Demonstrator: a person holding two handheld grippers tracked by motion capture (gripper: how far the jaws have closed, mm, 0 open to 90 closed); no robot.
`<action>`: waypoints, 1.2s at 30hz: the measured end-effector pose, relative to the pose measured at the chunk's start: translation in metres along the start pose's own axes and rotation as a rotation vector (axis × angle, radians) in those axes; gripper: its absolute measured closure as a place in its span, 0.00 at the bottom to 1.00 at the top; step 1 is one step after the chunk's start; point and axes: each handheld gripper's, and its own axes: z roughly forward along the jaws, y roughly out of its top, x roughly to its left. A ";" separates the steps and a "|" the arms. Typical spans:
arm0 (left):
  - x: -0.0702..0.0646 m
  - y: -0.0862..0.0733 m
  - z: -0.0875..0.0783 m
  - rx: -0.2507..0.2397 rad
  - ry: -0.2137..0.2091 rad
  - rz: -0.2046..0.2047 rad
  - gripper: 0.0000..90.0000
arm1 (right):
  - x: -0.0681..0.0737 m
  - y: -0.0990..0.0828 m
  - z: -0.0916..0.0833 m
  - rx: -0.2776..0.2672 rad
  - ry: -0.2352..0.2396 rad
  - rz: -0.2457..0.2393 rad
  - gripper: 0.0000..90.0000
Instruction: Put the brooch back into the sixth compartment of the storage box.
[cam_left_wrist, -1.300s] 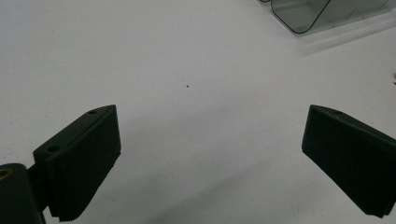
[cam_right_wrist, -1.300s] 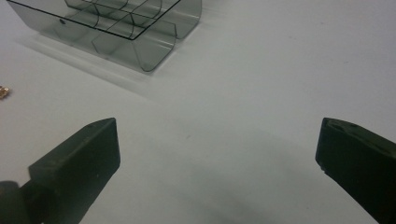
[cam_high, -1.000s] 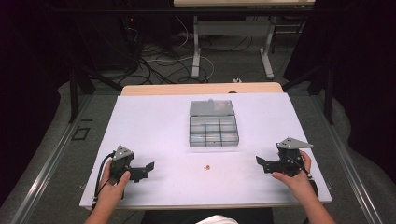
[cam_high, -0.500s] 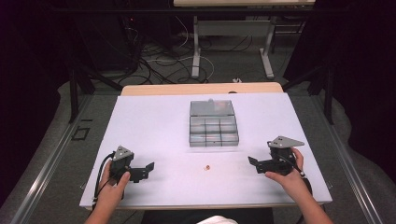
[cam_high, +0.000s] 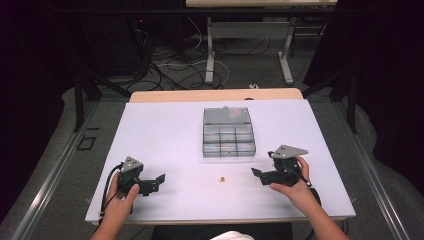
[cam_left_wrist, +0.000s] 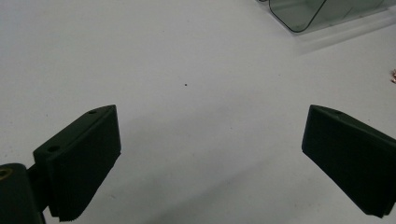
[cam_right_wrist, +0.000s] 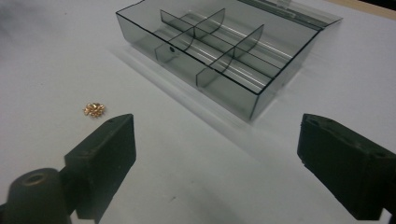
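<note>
A smoky transparent compartment box (cam_high: 228, 134) lies open mid-table, its lid folded flat behind it. In the right gripper view its dividers and near wall (cam_right_wrist: 233, 95) stand ahead. A tiny heap of copper-coloured bits (cam_high: 222, 179) lies on the white table in front of the box, left of the jaws in the right gripper view (cam_right_wrist: 94, 109). My right gripper (cam_high: 262, 167) rests to the right of the heap, open and holding nothing (cam_right_wrist: 215, 154). My left gripper (cam_high: 154, 184) sits at the front left, open over bare table (cam_left_wrist: 210, 158).
The white tabletop (cam_high: 165, 130) spreads around the box. A corner of the box (cam_left_wrist: 303, 11) shows at the top right of the left gripper view. Beyond the far table edge are a wooden strip (cam_high: 215, 95), cables and table legs on the floor.
My right gripper has slid left, toward the copper heap and the middle of the table. The left gripper has stayed put.
</note>
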 end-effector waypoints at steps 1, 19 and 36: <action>0.000 0.000 0.000 0.001 -0.001 0.001 0.05 | 0.000 0.000 0.000 0.000 0.000 0.000 0.15; -0.001 -0.001 0.002 -0.015 0.014 -0.001 0.05 | 0.023 0.010 0.025 0.021 0.082 -0.058 0.23; -0.001 -0.001 0.002 -0.013 0.015 0.006 0.05 | 0.041 0.014 0.047 0.071 0.141 -0.117 0.40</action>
